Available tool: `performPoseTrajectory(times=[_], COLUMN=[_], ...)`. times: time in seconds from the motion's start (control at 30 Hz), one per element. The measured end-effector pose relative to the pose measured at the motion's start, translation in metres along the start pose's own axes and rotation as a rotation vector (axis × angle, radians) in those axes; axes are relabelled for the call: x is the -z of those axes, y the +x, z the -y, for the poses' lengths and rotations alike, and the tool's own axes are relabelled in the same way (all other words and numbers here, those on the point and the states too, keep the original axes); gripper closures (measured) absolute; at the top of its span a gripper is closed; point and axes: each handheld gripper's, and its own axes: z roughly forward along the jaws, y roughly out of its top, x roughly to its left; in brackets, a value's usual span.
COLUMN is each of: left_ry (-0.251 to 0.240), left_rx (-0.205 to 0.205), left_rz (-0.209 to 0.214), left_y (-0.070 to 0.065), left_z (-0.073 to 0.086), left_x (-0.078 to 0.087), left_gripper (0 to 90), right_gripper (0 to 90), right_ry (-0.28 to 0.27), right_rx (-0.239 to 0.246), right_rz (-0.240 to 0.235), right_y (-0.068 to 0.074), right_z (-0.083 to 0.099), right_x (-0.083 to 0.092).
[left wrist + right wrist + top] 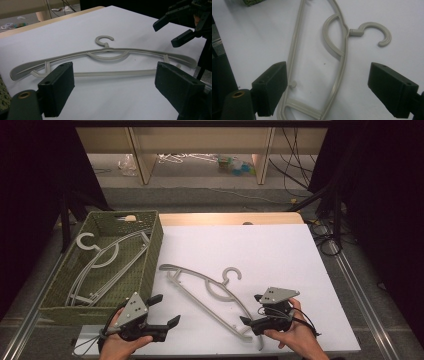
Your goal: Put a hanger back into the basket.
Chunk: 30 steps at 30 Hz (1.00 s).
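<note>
So the grey hanger is lying flat on the white desk, lower middle of the high view, long axis running diagonally from upper left down to lower right, hook poking toward the upper right. That diagonal is what matters here — its lower-right end sits right in front of the right tool, basically just beside the jaws, while the left tool in the lower left is near the long bar but a bit further off. Right one's clearly the closer of the two, I'd say. In the right gripper view the hanger's end sits low in the frame between wide-open jaws, nothing gripped. Left gripper view is the same story: jaws spread wide and empty, hanger stretched sideways across the middle of the frame beyond them. The green woven basket sits at the left of the high view, touching the sheet's edge, with another hanger already in it. My guess is this one's headed there too. Desk surface is plain and clutter-free; beyond it there's a floor with cables and some bits of junk at the top of the frame.
</note>
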Motion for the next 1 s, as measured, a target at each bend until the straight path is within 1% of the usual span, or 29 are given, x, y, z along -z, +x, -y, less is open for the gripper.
performPoseTrajectory(times=[0.03, 0.07, 0.13, 0.17, 0.2, 0.27, 0.3, 0.37, 0.43, 0.5, 0.53, 0.6, 0.63, 0.7, 0.77, 0.8, 0.83, 0.87, 0.9, 0.93, 0.97, 1.0], left_ry=[-0.006, 0.001, -0.005, -0.003, -0.007, -0.009, 0.004, 0.001, 0.009, 0.007, 0.015, 0.013, 0.013, 0.019, 0.017, 0.014, 0.008, 0.005, 0.006, 0.016, 0.020, 0.020], left_rx=[-0.004, -0.010, -0.006, -0.010, -0.011, -0.013, -0.020, -0.021, -0.019, -0.020, -0.021, -0.019, -0.024, -0.031, -0.032, -0.034, -0.034, -0.034, -0.035, -0.033, -0.036, -0.039], left_rz=[0.003, -0.001, 0.008, 0.011, 0.013, 0.020, 0.010, 0.017, 0.013, 0.013, 0.014, 0.015, 0.017, 0.017, 0.018, 0.020, 0.022, 0.025, 0.023, 0.014, 0.011, 0.010], left_y=[-0.001, -0.001, -0.003, -0.003, -0.004, -0.004, -0.004, -0.004, -0.003, -0.003, -0.003, -0.003, -0.003, -0.004, -0.004, -0.004, -0.004, -0.004, -0.003, -0.004, -0.003, -0.003], left_z=[0.001, 0.001, 0.001, 0.001, 0.001, 0.002, 0.001, 0.002, 0.003, 0.004, 0.003, 0.003, 0.004, 0.004, 0.004, 0.004, 0.004, 0.004, 0.004, 0.004, 0.004, 0.004], left_x=[-0.001, -0.001, -0.001, -0.002, -0.002, -0.004, -0.004, -0.005, -0.006, -0.007, -0.007, -0.007, -0.007, -0.007, -0.007, -0.007, -0.007, -0.007, -0.007, -0.007, -0.007, -0.007], left_gripper=[15.8, 15.8, 15.8, 15.8, 15.9, 15.8, 15.9, 16.0, 16.1, 16.0, 16.0, 16.0, 16.0, 16.0, 16.0, 16.1, 16.1, 16.1, 16.1, 16.2, 16.2, 16.2], right_gripper=[17.1, 16.9, 16.8, 16.9, 16.9, 16.9, 17.0, 17.3, 18.0, 20.8, 22.6, 24.9, 24.9, 25.6, 28.0, 29.4, 31.0, 34.1, 35.8, 37.0, 38.8, 41.9], right_ry=[-0.002, -0.001, 0.001, 0.007, 0.002, 0.004, 0.015, 0.021, 0.045, 0.065, 0.080, 0.086, 0.112, 0.123, 0.148, 0.180, 0.187, 0.196, 0.219, 0.228, 0.235, 0.261], right_rx=[-0.005, -0.001, 0.005, -0.004, 0.002, -0.002, -0.007, 0.000, -0.009, -0.003, -0.011, -0.008, -0.017, -0.022, -0.026, -0.037, -0.016, -0.022, -0.053, -0.035, -0.044, -0.036], right_rz=[-0.004, -0.003, 0.011, 0.006, 0.014, 0.020, 0.023, 0.022, 0.032, 0.040, 0.043, 0.048, 0.040, 0.058, 0.060, 0.055, 0.064, 0.062, 0.060, 0.043, 0.048, 0.037], right_y=[0.000, 0.000, -0.001, -0.001, -0.002, -0.003, -0.003, -0.006, -0.010, -0.014, -0.015, -0.018, -0.019, -0.022, -0.025, -0.026, -0.029, -0.030, -0.029, -0.031, -0.032, -0.033], right_z=[0.000, 0.000, 0.001, 0.001, 0.001, 0.000, 0.000, -0.001, -0.003, -0.005, -0.006, -0.005, -0.007, -0.008, -0.011, -0.013, -0.015, -0.016, -0.019, -0.020, -0.021, -0.023], right_x=[0.000, -0.001, -0.002, -0.003, -0.004, -0.006, -0.007, -0.012, -0.018, -0.024, -0.026, -0.031, -0.033, -0.040, -0.047, -0.050, -0.055, -0.058, -0.059, -0.061, -0.064, -0.065])
